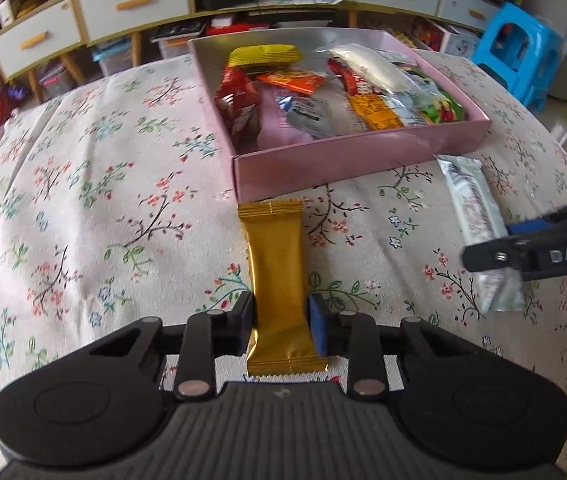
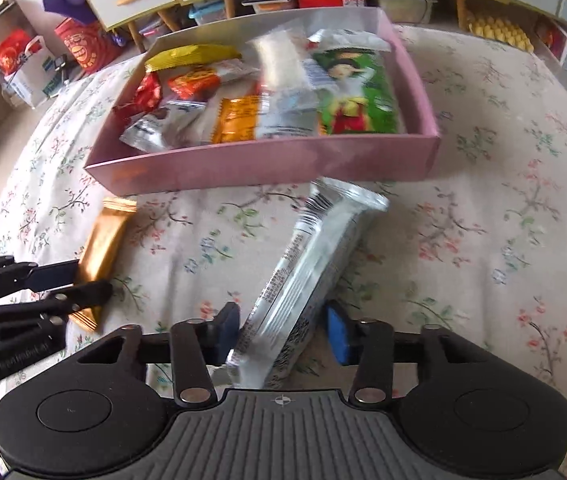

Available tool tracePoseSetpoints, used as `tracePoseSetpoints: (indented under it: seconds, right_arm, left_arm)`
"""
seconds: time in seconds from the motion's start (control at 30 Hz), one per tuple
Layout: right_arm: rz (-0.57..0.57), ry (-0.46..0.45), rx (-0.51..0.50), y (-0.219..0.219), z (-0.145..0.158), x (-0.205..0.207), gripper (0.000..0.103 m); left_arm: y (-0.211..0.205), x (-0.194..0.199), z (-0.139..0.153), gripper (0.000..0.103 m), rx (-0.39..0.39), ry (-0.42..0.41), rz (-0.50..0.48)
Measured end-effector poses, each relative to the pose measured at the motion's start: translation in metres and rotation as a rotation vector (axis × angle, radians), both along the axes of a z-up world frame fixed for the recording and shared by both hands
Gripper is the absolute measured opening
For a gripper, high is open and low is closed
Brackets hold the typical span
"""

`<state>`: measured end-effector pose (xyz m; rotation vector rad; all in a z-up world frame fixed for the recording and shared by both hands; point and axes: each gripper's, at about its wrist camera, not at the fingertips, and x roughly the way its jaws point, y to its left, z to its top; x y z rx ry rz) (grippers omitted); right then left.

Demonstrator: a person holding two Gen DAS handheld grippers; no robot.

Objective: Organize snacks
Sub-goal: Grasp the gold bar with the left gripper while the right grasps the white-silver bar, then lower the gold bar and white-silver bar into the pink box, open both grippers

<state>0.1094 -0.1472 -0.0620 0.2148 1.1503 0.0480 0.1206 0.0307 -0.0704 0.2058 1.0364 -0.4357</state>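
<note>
Left wrist view: the left gripper is clamped on the gold bar, the pink box at 12 o'clock. The right gripper stands apart around the silver packet; closing crooked, it may slip out.

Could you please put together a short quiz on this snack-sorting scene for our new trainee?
1. True or false: the gold packet lies inside the pink box.
2. Which snack sits between the fingers of the right gripper? A) silver packet B) red packet C) orange packet
3. What is the left gripper closed on?

Key
1. False: it lies on the floral cloth in front of the box.
2. A. The pads look slightly apart from it, so no firm grip yet.
3. The gold packet, near its lower end.
</note>
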Motion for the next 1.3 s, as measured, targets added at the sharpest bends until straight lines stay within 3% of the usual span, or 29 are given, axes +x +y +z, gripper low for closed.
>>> tracePoseSetpoints:
  seconds: [0.2, 0.6, 1.0, 1.3]
  right_arm:
    - [-0.037, 0.014, 0.043, -0.028, 0.002, -0.010, 0.030]
    - [-0.080, 0.025, 0.211, -0.061, 0.022, -0.028, 0.030]
    - [-0.042, -0.077, 0.339, -0.056, 0.067, -0.031, 0.030]
    - [-0.058, -0.166, 0.375, -0.046, 0.072, 0.017, 0.030]
  left_arm:
    - [0.004, 0.001, 0.003, 0.026, -0.041, 0.046, 0.066]
    - [0.003, -0.008, 0.032, 0.026, -0.170, 0.070, 0.092]
    - [-0.005, -0.007, 0.059, 0.026, -0.238, -0.008, 0.091]
    - [-0.015, 0.025, 0.058, 0.026, -0.215, -0.069, 0.154]
